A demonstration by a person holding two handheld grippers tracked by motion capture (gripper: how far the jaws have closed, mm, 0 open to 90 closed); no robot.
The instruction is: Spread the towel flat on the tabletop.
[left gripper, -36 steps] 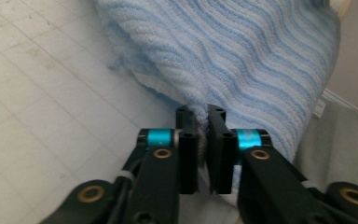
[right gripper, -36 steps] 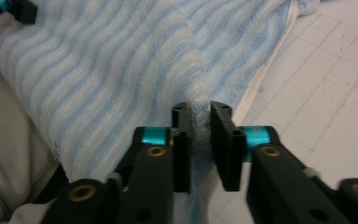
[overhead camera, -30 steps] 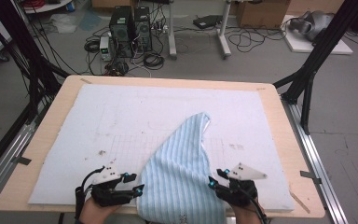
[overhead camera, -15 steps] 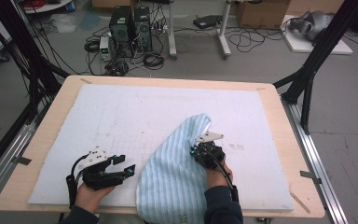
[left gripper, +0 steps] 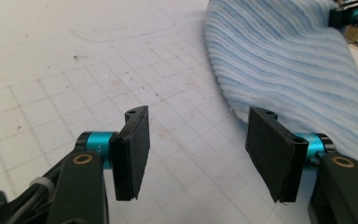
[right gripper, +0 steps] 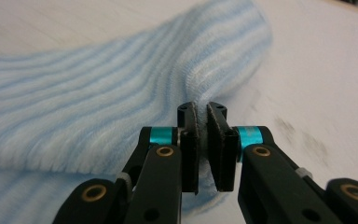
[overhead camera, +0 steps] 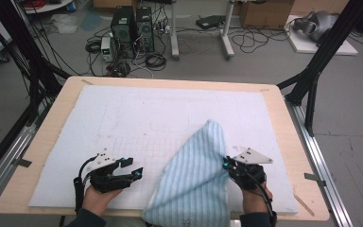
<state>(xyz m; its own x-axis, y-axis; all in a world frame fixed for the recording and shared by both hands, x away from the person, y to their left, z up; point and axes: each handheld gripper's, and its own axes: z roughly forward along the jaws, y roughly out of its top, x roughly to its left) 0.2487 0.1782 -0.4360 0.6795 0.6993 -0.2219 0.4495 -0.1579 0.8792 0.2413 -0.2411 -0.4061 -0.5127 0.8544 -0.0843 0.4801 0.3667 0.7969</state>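
A light blue striped cloth [overhead camera: 194, 177] lies bunched on the white mat, from a rounded peak near the middle down to the table's front edge. My right gripper [overhead camera: 226, 164] is at the cloth's right edge and is shut on a fold of it; in the right gripper view the pads [right gripper: 202, 116] pinch the ribbed fabric [right gripper: 98, 93]. My left gripper [overhead camera: 133, 167] rests on the mat just left of the cloth. It is open, its jaws have just been closing a little, and nothing is between them [left gripper: 198, 135]. The cloth [left gripper: 298, 60] lies to its right.
A white mat [overhead camera: 146, 113] with a faint printed grid covers most of the wooden table [overhead camera: 283, 118]. Black frame legs [overhead camera: 312, 75] stand at both far corners. Computer towers [overhead camera: 132, 28] and cables sit on the floor beyond.
My right gripper went from the front right in onto the cloth, shut on it, then drew back right with the fold. The left gripper moved up slightly.
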